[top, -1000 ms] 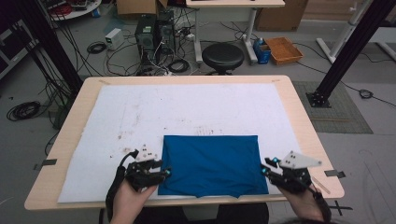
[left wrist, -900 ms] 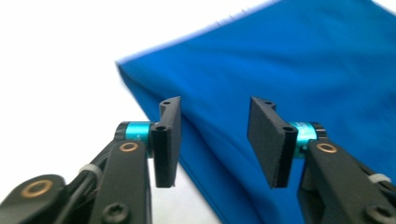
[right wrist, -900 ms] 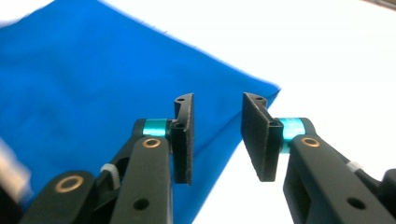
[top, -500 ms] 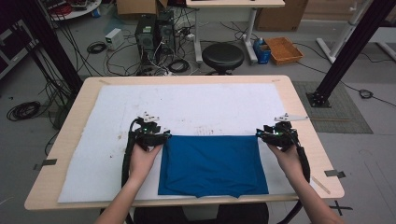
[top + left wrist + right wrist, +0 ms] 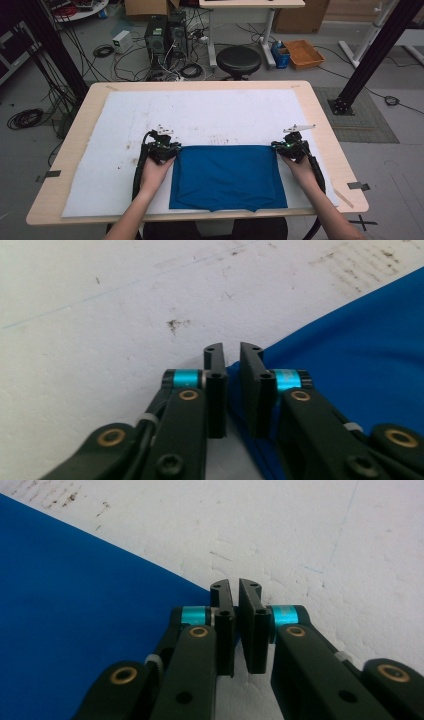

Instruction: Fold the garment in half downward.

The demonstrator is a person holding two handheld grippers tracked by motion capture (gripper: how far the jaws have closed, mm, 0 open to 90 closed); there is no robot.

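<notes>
So there's a flat folded blue cloth (image 5: 227, 176) lying near the front edge of the surface, on a big white foam-looking sheet (image 5: 210, 117) that covers most of the light wooden tabletop (image 5: 320, 115). The sheet has some dark smudges and scuff marks just beyond the cloth's far edge.

The left gripper (image 5: 161, 148) sits right at the cloth's far left corner, and the right gripper (image 5: 291, 146) at the far right corner, both held by hands coming in from the bottom of the high view. Each one has a black cable trailing back along the forearm.

In the left gripper view the black jaws have just been closing and now stand nearly together with a bit of the blue cloth (image 5: 350, 360) pinched between them, right at the corner, so that one's gripping the fabric. The rest of the cloth spreads off to the right of the jaws there, and the white sheet (image 5: 100, 315) takes up the rest.

In the right gripper view, same deal: the jaws have just been closing and are now clamped almost together at the corner of the blue cloth (image 5: 75, 595), with the fabric's edge running in between them. The cloth stretches off to the left and the white sheet (image 5: 325, 540) lies ahead and to the right.

The cloth itself looks flat and smooth between the two grippers.
</notes>
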